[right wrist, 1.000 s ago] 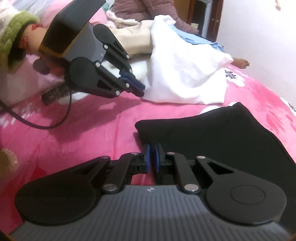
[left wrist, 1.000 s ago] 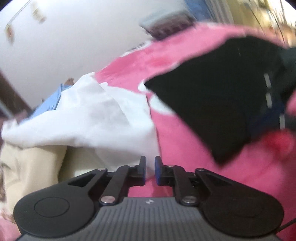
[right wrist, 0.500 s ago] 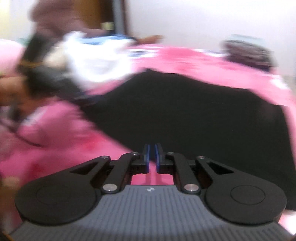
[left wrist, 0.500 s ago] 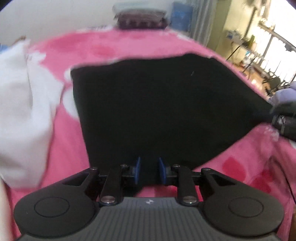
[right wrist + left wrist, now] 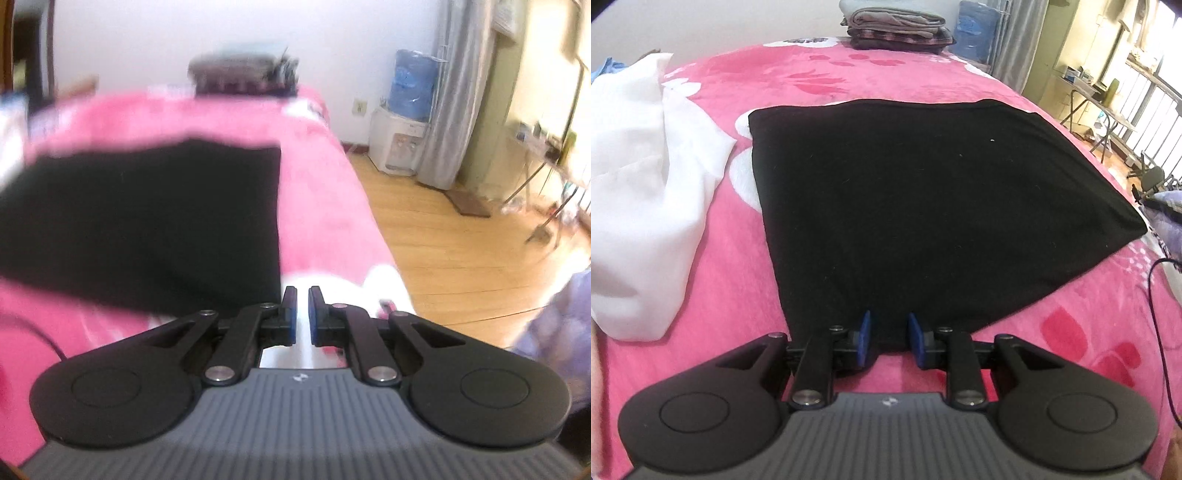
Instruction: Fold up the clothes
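The left gripper [image 5: 887,334], jaws just opening and empty, hangs at the near edge of the folded black garment [image 5: 923,206]; the right gripper [image 5: 299,314], closed and empty, sits off its near right corner.

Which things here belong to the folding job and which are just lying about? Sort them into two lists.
For the job:
- black garment, spread flat on the pink blanket
- left gripper, jaws just opened, at the garment's near edge
- right gripper, shut, by its corner
- white cloth, possibly next

Lying about:
- folded stack at the far end
- water dispenser
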{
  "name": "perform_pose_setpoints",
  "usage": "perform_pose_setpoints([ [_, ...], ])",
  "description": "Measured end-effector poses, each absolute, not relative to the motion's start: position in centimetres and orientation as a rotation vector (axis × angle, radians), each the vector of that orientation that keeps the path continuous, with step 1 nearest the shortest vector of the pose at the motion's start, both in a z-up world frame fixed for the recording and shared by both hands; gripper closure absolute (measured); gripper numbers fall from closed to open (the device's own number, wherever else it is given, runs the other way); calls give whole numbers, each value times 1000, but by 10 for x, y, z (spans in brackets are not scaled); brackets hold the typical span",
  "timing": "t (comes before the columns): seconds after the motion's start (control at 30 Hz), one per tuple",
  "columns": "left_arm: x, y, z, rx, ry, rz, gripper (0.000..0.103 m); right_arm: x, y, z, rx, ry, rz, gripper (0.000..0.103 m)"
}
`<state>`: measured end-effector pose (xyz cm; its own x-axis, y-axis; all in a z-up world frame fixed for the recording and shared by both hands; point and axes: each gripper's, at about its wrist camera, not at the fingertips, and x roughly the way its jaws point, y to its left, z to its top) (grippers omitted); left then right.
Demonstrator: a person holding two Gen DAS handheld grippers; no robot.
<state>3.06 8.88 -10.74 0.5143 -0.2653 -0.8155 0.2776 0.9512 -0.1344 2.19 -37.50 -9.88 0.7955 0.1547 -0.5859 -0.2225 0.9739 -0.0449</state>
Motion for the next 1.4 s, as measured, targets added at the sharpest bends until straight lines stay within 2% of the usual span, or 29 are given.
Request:
perform_pose_setpoints([
  [0.13, 31, 88, -107, 24, 987, -327, 78, 54, -341, -96, -84, 573, 337, 98],
  [0.23, 32, 86, -105, 26, 995, -317, 77, 85, -325, -115, -109, 641, 382, 99],
  [0.37, 31, 86, -106, 31, 989, -325, 77, 110, -352, -125, -71, 695, 244, 103],
  [0.47, 32, 88, -106, 26, 992, -332, 77, 126, -371, -119, 0, 696, 167, 99],
  [0.67, 31, 90, -107, 11, 989, -339, 76, 160, -328, -119, 30, 728, 441, 101],
  [0.77, 31, 91, -107, 10, 984, -343, 76, 189, -339, -132, 31, 763, 355, 103],
  [0.83, 31, 91, -108, 7, 981, -344, 76, 200, -359, -128, 83, 752, 243, 103],
  [0.87, 31, 92, -108, 5, 981, -346, 76, 203, -361, -124, 78, 740, 214, 99],
  [0.97, 31, 93, -108, -1, 980, -351, 76, 208, -346, -118, 102, 735, 324, 98],
  [1.07, 29, 93, -109, -3, 971, -354, 76, 226, -335, -125, 133, 756, 360, 100],
  [1.1, 28, 93, -109, -3, 966, -355, 76, 233, -333, -129, 138, 761, 357, 103],
  [1.23, 27, 93, -109, 7, 956, -363, 76, 260, -335, -134, 153, 756, 298, 103],
  [1.3, 27, 94, -109, 2, 956, -366, 74, 268, -336, -125, 161, 749, 317, 98],
  [1.4, 27, 94, -110, -4, 955, -373, 72, 260, -321, -121, 139, 762, 433, 98],
])
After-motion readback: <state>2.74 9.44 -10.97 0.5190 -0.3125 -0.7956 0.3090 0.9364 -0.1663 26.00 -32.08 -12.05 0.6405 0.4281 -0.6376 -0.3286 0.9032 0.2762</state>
